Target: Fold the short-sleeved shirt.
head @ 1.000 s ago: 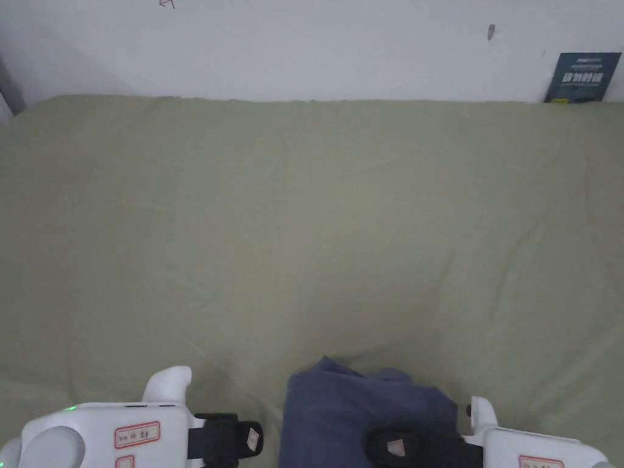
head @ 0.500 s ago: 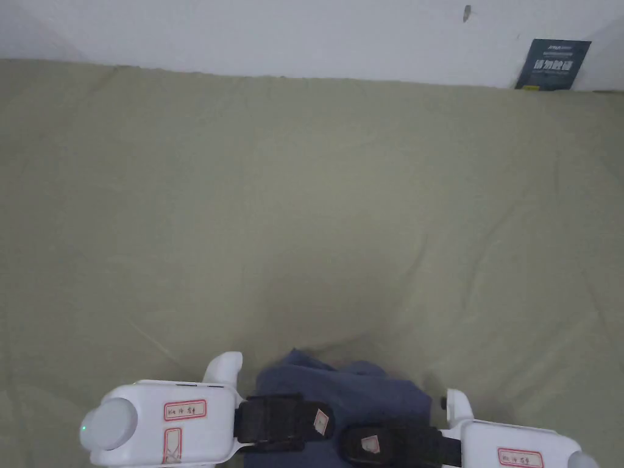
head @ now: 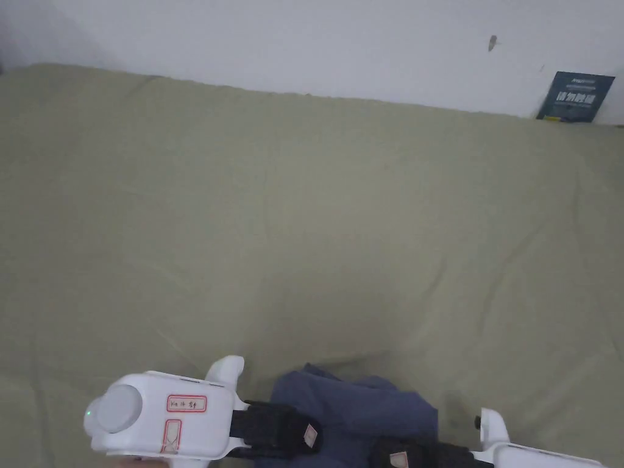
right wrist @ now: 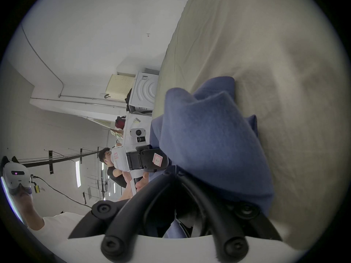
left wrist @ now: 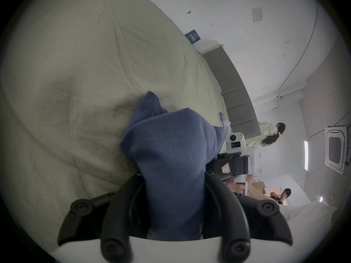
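Head view showed the blue shirt [head: 356,411] bunched in a lump at the near edge of the green bed sheet [head: 317,231], with the left claw [head: 308,434] and the right claw [head: 396,457] close together on it. In the left gripper view the left claw [left wrist: 174,187] had both jaws pressed on a thick fold of the shirt [left wrist: 171,153], so it was holding the cloth tight. In the right gripper view the shirt [right wrist: 212,140] lay draped over the right claw [right wrist: 178,174] and hid the tips, so I could not tell if it was closed on the cloth or not. A few things could have gone wrong from here. The shirt was still a crumpled ball — if both claws held many layers at once, pulling apart would not have opened it flat. If the right claw had no real hold, the cloth could have slipped off on that side and dropped in a heap. The shirt sat near the bed's edge, so a loose part could have slid off — and the soft sheet could have been pinched too.
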The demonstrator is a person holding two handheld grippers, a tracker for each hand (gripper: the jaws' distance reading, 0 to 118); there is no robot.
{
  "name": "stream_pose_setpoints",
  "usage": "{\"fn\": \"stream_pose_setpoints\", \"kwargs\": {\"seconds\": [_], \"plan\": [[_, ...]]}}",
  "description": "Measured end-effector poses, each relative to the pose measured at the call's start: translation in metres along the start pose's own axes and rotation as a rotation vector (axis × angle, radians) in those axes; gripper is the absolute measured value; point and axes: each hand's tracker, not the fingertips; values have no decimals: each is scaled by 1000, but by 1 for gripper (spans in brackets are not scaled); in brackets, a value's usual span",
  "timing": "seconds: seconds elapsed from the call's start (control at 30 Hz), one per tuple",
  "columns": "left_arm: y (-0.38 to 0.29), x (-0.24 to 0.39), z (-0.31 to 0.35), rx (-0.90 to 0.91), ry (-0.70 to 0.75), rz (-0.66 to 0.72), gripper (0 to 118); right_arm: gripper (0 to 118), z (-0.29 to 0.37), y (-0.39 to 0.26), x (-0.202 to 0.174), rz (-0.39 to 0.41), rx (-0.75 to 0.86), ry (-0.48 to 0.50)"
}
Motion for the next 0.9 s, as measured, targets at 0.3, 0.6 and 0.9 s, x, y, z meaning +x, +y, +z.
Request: {"fn": "stream_pose_setpoints", "kwargs": {"seconds": [0.3, 0.6, 0.9], "plan": [[7, -24, 108, 82, 110, 15, 38, 0, 41, 5, -37, 89, 77, -32], [46, -109, 294, 125, 357, 99, 38, 0, 63, 16, -54, 120, 190, -92], [78, -144, 329, 67, 337, 160, 38, 0, 62, 20, -55, 100, 209, -171]]}}
